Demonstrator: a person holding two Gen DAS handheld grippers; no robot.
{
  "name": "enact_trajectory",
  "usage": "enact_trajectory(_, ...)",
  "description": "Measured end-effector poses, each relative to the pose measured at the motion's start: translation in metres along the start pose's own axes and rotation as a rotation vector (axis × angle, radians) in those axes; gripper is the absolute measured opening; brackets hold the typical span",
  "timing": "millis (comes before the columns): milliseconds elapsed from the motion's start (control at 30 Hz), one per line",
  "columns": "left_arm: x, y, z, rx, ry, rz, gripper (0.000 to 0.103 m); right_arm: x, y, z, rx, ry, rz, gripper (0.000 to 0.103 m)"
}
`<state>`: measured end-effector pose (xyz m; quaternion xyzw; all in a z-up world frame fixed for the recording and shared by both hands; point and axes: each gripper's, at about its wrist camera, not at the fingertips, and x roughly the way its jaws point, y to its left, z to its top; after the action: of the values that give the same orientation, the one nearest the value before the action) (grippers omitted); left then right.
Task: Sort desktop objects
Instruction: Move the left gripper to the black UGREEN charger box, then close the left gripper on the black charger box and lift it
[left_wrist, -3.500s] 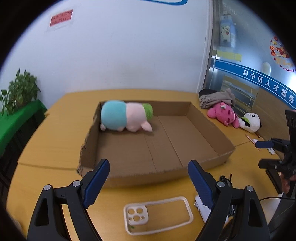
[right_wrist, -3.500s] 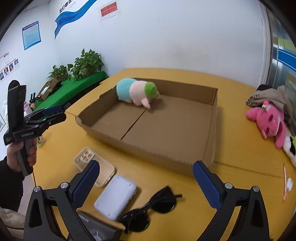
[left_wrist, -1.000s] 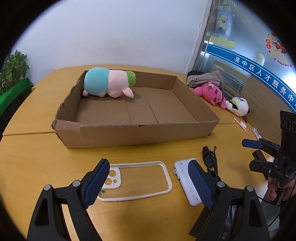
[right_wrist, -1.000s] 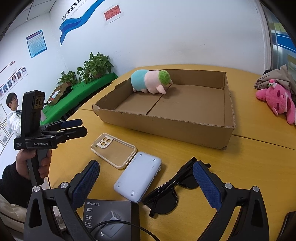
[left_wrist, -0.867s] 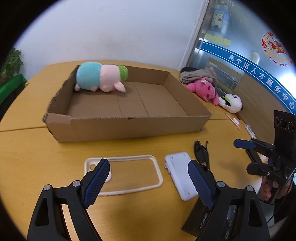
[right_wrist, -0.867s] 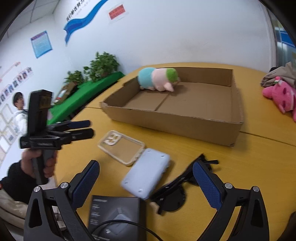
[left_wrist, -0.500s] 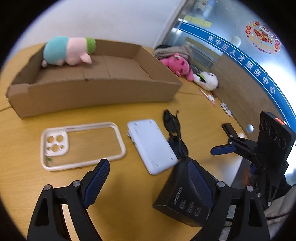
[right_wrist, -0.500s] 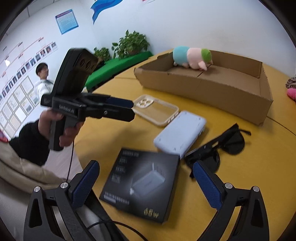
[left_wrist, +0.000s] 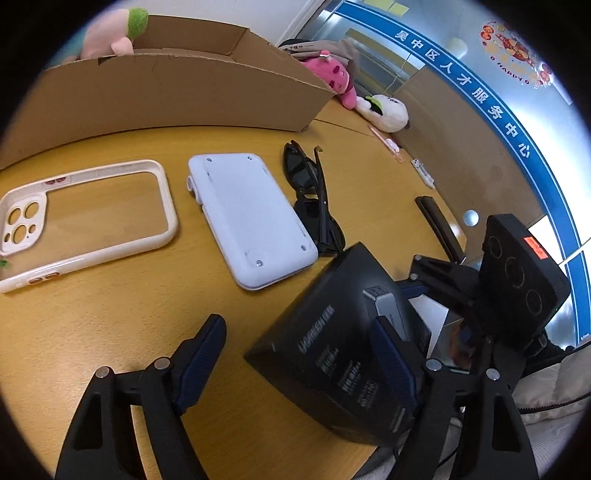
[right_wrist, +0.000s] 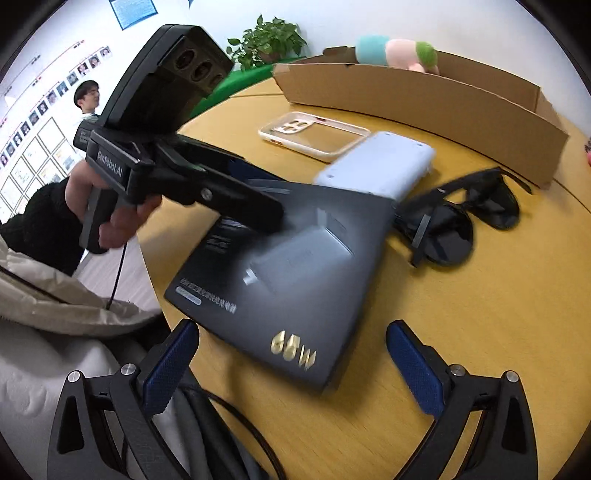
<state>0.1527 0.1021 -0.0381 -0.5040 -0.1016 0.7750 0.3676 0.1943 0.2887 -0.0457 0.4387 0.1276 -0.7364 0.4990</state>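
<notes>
Plush toy (right_wrist: 397, 51) already in cardboard box (left_wrist: 177, 88). Phone case (left_wrist: 85, 210), white device (left_wrist: 251, 218), sunglasses (left_wrist: 314, 199), black box (right_wrist: 295, 273) left near tabletop's front edge. Left gripper (left_wrist: 295, 354) closing around black box, no pinch yet; right gripper (right_wrist: 291, 354) apart, empty.

Black box (right_wrist: 295, 266) is blurring in the right wrist view, small print unreadable. In the left view the left gripper's right finger (left_wrist: 391, 362) is covering part of the box. Plush (left_wrist: 114, 31) is getting cut off at the top edge behind the carton (left_wrist: 166, 92) wall. Phone case (left_wrist: 85, 218) is running off the left edge. Sunglasses (left_wrist: 314, 199) are partly hiding behind the box.
</notes>
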Motion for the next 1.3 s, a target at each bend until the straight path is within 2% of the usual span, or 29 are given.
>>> enact_trajectory(200,-0.007,0.005,-0.004,-0.007,-0.03,0.007,0.075,0.005,0.003,0.003,0.013,-0.053,0.007,0.098)
enact_trajectory(567,-0.017,0.008,0.0,0.003,-0.049,0.04,0.075,0.003,0.013,0.006,0.013,-0.076,0.01,0.096)
enact_trajectory(1300,-0.042,0.016,0.021,0.02,-0.119,0.069,0.075,0.006,0.01,0.052,0.002,-0.135,0.014,0.095)
